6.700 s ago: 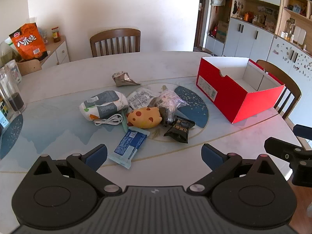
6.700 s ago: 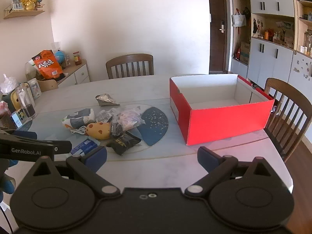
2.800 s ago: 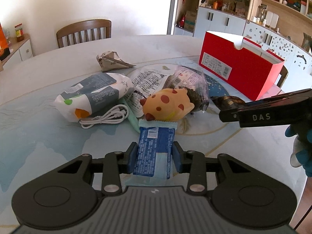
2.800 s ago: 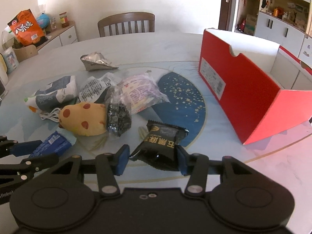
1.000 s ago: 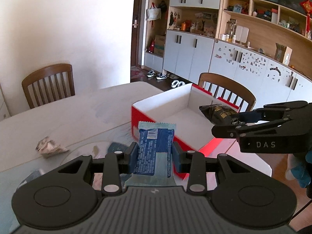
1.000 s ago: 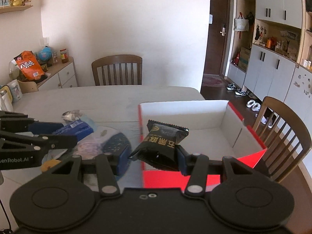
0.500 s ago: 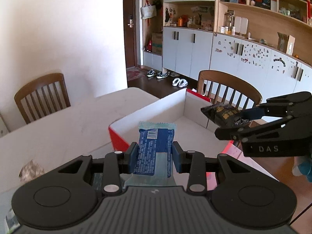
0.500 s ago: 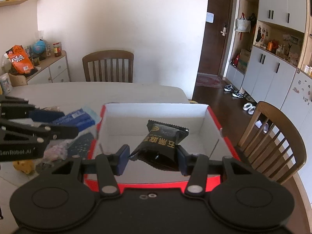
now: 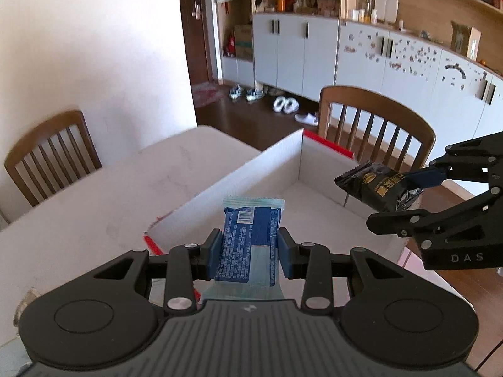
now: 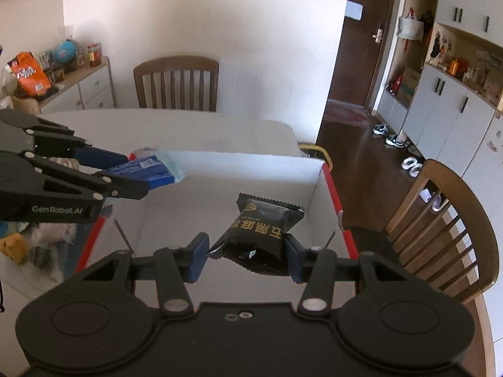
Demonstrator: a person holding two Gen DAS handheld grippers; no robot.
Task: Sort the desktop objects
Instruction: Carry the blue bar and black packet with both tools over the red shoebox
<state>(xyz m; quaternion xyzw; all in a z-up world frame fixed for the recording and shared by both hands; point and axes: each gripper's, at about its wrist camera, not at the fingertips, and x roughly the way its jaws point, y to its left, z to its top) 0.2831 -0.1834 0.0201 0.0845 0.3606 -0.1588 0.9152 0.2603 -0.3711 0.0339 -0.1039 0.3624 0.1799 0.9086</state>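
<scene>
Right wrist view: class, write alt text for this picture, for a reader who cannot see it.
The right gripper holds a black snack packet over an open red box with a white inside. From the left, the left gripper holds a blue packet above the box's near corner. Behind stand a pale table and wooden chairs.

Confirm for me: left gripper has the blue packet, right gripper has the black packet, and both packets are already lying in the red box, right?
Not quite. Both packets are above the red box, not lying in it: the left gripper holds the blue packet and the right gripper the black packet, as both wrist views show.
</scene>
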